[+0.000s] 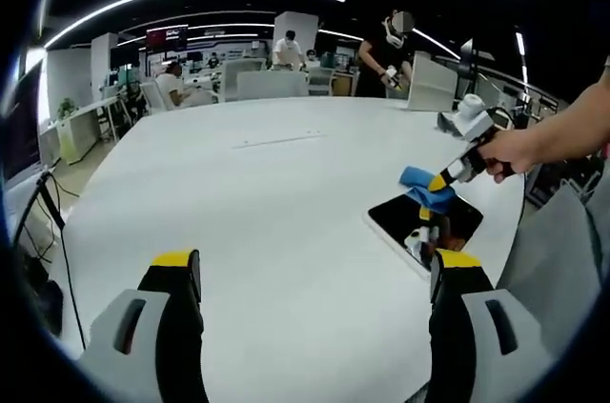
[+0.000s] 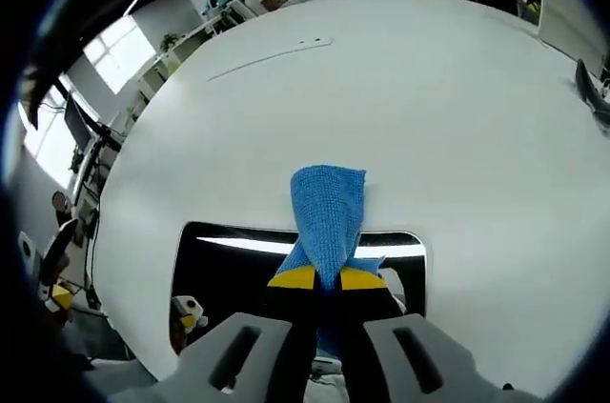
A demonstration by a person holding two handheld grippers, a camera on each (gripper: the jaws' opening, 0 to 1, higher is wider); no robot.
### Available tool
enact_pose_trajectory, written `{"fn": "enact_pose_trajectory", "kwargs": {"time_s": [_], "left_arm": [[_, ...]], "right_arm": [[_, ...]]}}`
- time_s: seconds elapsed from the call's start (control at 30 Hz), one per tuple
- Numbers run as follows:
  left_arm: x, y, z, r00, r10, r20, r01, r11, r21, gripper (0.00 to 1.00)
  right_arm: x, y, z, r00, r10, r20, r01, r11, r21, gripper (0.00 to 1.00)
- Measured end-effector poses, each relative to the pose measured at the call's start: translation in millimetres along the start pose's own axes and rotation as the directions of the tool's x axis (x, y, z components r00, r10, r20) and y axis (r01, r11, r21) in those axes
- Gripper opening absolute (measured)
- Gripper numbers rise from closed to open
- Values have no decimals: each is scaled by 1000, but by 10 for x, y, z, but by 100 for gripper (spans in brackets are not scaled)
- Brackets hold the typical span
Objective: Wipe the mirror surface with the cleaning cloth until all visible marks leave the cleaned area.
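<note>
In the right gripper view the right hand-held gripper [image 2: 329,278] has its yellow-tipped jaws pinched together on the blue cleaning cloth [image 2: 328,208]; the cloth drapes forward across the far edge of the dark mirror [image 2: 224,270], which lies flat on the white worktop [image 2: 429,108], and its front end rests on the worktop just beyond. In the left gripper view the left hand-held gripper [image 1: 315,274] stands wide apart with nothing between its jaws, above bare worktop; the mirror lies to its right, near the worktop's edge, with a hand [image 1: 510,151] holding the right tool over it and the cloth bunched at the tip.
</note>
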State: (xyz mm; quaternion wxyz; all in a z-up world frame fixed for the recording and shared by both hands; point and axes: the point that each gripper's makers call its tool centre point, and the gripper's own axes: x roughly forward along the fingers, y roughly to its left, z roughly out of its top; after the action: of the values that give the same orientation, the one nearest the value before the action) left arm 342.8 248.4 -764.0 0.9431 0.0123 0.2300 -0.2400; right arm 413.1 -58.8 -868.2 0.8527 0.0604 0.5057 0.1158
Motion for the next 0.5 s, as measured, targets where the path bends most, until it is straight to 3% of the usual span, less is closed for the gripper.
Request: {"fn": "enact_pose_trajectory", "kwargs": {"time_s": [0.5], "left_arm": [[8,-121,-31,1000,-27,1,27,999,-18,99]], "right_arm": [[129,462,17,998,46,-49,-48,998,-50,1]]}}
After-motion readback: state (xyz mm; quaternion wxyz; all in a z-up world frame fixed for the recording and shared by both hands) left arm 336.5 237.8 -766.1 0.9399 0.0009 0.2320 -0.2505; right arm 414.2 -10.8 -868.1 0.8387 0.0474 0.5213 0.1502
